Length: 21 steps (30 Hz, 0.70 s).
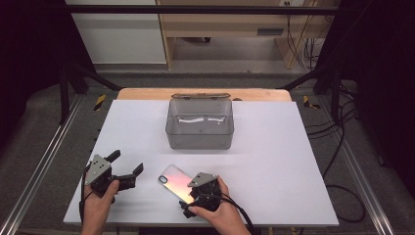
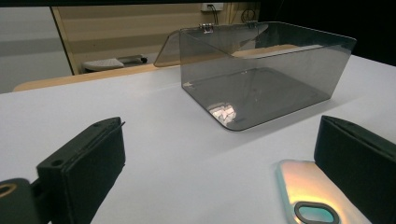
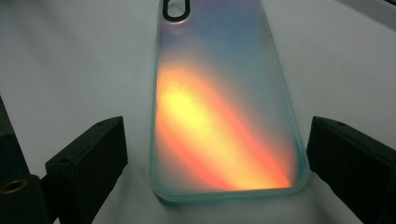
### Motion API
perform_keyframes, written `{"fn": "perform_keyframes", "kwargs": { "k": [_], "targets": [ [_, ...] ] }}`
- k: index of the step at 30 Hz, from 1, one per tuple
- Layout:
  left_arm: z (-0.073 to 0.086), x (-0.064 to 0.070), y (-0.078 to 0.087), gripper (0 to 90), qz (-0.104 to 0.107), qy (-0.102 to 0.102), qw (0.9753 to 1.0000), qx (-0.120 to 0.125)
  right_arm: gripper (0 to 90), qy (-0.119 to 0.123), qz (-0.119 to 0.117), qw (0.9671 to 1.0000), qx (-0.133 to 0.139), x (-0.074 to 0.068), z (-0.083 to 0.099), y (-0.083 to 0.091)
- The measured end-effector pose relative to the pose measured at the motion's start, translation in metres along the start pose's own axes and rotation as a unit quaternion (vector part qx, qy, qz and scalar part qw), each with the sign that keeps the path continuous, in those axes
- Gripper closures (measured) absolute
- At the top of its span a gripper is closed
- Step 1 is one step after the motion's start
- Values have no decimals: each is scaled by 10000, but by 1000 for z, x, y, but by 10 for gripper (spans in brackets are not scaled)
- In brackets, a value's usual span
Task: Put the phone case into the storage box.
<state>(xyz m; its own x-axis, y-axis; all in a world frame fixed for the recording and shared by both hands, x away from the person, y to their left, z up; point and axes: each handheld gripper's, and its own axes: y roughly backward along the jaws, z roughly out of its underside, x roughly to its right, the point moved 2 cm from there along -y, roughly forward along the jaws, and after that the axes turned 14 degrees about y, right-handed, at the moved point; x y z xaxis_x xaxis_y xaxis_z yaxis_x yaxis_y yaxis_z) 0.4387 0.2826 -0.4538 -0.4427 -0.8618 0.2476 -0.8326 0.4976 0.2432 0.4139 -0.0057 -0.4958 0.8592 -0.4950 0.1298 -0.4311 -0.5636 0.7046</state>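
Observation:
An iridescent phone case (image 1: 176,182) lies flat on the white table, shining orange and pink, its camera cutout toward the far left. My right gripper (image 3: 217,161) is open, its jaws standing on either side of the case's (image 3: 219,107) near end without touching it. From the high view the right gripper (image 1: 195,195) covers the case's near end. My left gripper (image 1: 128,165) is open at the table's front left, with nothing between its jaws. In the left gripper view (image 2: 219,163) the case's cutout corner (image 2: 313,196) lies by the right jaw.
A smoky clear plastic box (image 1: 199,125) stands open at the middle of the table (image 1: 274,147), its hinged lid folded back; it holds nothing that I can make out. The same box (image 2: 261,74) rises ahead of the left gripper. Dark frame rails run along both table sides.

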Motion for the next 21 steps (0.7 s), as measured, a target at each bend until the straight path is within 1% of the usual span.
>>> {"fn": "perform_keyframes", "kwargs": {
  "k": [7, 14, 18, 21],
  "targets": [
    [0, 0, 0, 20, -2, -11, 10000, -4, 64, 51, -7, 9999, -106, 1, 2, -3],
    [0, 0, 0, 20, -7, -7, 10000, -2, 59, 56, -16, 9999, -121, 1, 0, -5],
    [0, 0, 0, 20, -6, -4, 10000, 2, 59, 117, 27, 9998, -126, 0, 0, -6],
    [0, 0, 0, 20, -7, -7, 10000, 3, 85, 187, 60, 9997, -128, 0, 0, -7]
  ]
}}
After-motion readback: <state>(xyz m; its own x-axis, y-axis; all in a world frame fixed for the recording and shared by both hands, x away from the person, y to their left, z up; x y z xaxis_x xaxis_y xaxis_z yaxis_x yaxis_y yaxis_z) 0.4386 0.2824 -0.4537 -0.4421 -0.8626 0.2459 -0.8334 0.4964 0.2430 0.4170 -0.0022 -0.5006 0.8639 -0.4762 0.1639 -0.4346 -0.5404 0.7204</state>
